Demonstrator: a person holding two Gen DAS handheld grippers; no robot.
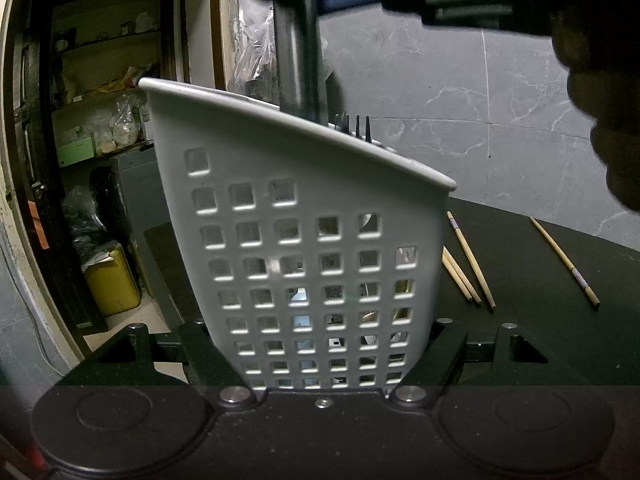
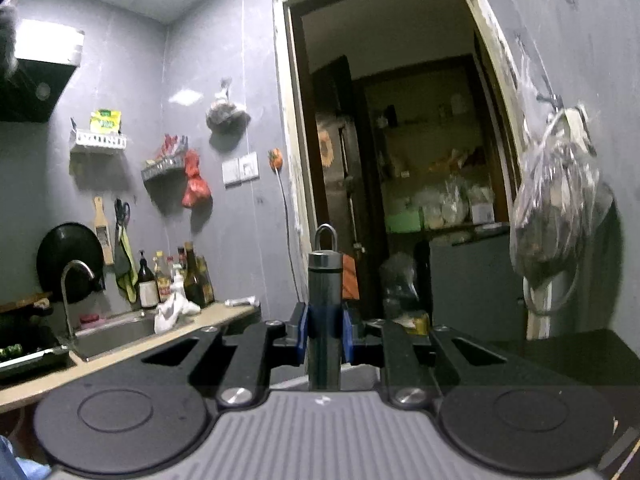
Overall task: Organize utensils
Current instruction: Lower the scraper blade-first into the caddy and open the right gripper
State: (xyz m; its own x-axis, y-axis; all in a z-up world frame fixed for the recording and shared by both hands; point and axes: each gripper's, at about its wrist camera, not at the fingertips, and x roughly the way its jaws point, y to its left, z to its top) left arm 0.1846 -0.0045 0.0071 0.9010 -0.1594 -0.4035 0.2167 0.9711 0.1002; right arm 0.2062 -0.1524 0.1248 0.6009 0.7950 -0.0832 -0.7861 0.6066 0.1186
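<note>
While the left gripper (image 1: 320, 364) clamped the basket (image 1: 304, 216), the right gripper (image 2: 325, 334) held the dark-handled utensil (image 2: 325, 304) upright, directly above its rim.

The left wrist camera sits low, very close behind the white perforated utensil basket (image 1: 312, 240), tilted slightly down over the black worktop (image 1: 540, 280), facing the marble-patterned wall and, at 9 o'clock, an open doorway (image 1: 100, 140) to a storeroom. The right wrist camera looks level across the kitchen at that same doorway (image 2: 400, 160), farther off. Both views share the dark-handled utensil (image 2: 324, 308), seen in the left view at 12 o'clock (image 1: 298, 60).
</note>
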